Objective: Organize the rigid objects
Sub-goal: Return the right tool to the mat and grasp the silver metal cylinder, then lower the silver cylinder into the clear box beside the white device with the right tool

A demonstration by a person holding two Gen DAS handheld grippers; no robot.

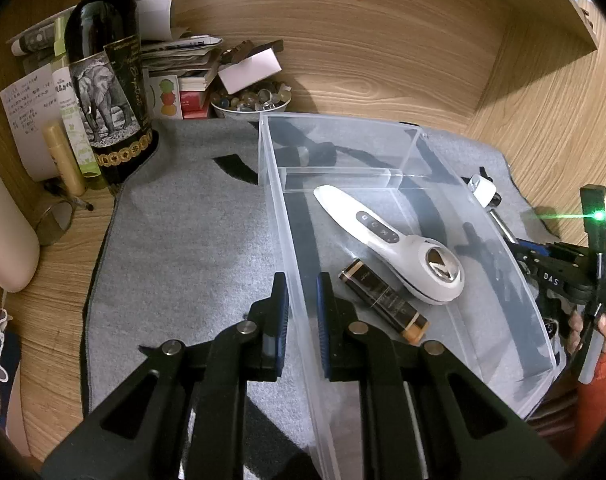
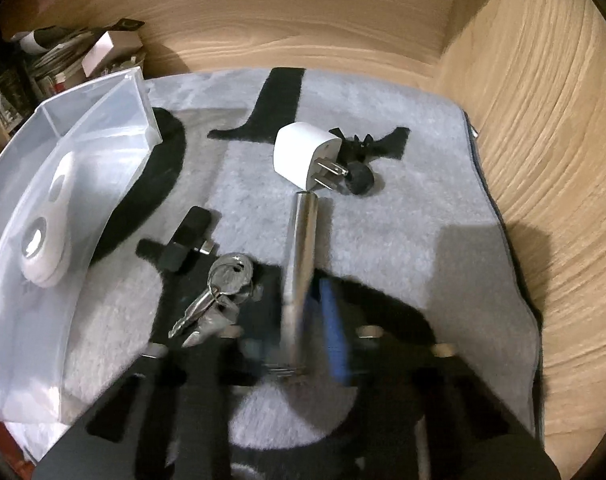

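Note:
A clear plastic bin (image 1: 383, 128) stands on a grey mat (image 1: 183, 240). In it lie a white handheld device (image 1: 391, 236) and a black and gold tube (image 1: 383, 300). My left gripper (image 1: 303, 312) is shut on the bin's left wall, one finger inside and one outside. On the mat to the right of the bin (image 2: 103, 132), my right gripper (image 2: 301, 332) is shut on a silver metal rod (image 2: 303, 232), which points away from me between the blurred fingers. A white plug adapter (image 2: 303, 156), a bunch of keys (image 2: 219, 288) and a black USB stick (image 2: 187, 240) lie close by.
A small black bat figure (image 2: 363, 146) and a black round knob (image 2: 359, 182) lie beyond the adapter. A dark wine bottle (image 1: 103, 80), stacked papers, a bowl of beads (image 1: 251, 100) and a glass (image 1: 55, 220) crowd the back left. Wooden walls enclose the desk at the back and right.

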